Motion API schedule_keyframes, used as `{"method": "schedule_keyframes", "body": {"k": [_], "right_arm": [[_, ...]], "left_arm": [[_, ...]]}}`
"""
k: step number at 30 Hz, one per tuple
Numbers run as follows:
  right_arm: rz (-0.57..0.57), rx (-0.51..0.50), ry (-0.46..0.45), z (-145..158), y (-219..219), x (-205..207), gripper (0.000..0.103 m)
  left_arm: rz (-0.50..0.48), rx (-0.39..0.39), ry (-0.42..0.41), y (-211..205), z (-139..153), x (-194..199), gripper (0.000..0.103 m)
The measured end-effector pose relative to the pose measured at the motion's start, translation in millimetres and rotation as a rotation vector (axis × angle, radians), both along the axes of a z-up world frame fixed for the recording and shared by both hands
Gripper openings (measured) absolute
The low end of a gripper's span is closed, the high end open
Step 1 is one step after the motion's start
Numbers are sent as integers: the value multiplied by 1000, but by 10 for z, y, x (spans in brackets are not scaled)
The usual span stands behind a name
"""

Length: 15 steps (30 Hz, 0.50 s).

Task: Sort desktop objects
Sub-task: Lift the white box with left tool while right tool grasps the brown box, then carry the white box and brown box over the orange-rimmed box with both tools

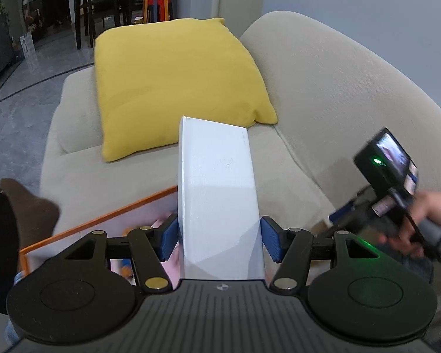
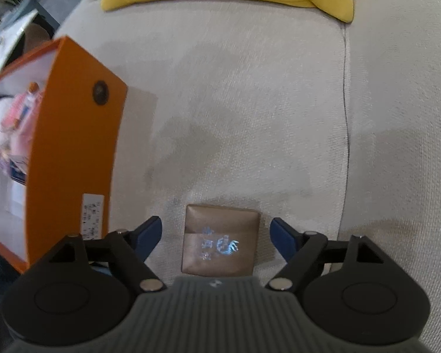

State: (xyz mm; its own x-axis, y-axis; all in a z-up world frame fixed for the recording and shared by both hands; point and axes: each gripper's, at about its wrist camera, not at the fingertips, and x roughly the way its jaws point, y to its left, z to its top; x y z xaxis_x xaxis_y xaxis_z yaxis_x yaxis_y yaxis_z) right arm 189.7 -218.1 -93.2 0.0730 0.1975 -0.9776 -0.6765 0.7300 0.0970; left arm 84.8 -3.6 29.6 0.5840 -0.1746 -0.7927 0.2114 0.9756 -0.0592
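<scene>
Beige fabric sofa [image 1: 323,94] fills both views, with a dim dining area of dark chairs and coloured stools far behind it in the left wrist view. Next largest is the square yellow cushion [image 1: 173,88], resting at the far end of the seat against the backrest. Nearer, on the left side of the seat, stands the open orange cardboard box [image 2: 73,153] with white inner walls; pink and white items, blurred, already lie inside it, so part of the sorting looks done.

Between the blue pads of the left hand-held gripper [image 1: 219,239] is a long white rectangular box [image 1: 217,197], sticking out away from the camera with the orange box's rim below and to its left. The pads sit close against its two sides, the left one touching; I judge it gripped and carried, and it looks bound for the orange box, though it is not yet in.

Smaller, near the middle of the seat and just right of the orange box, lies a little brown square packet [image 2: 220,241] with shiny bluish printing. The right hand-held gripper [image 2: 216,239] points almost straight down over it, jaws spread wide with a clear gap on each side of the packet, holding nothing. Its blurred body and the person's hand [image 1: 420,223] show at the right edge of the left wrist view.

What seems left: drop the white box in, then collect the brown packet.
</scene>
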Motion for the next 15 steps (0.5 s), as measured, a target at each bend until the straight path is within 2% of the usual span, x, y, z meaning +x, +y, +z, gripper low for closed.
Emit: {"method": "schedule_keyframes", "body": {"k": [4, 8, 15], "right_arm": [[-1, -74, -4, -127, 70, -35, 80], [-18, -118, 16, -265, 78, -17, 62], [-19, -99, -6, -220, 44, -37, 61]], "left_arm": [[-47, 41, 16, 194, 21, -238, 69], [-110, 98, 65, 372, -93, -409, 69], [-317, 251, 134, 458, -315, -623, 69]]}}
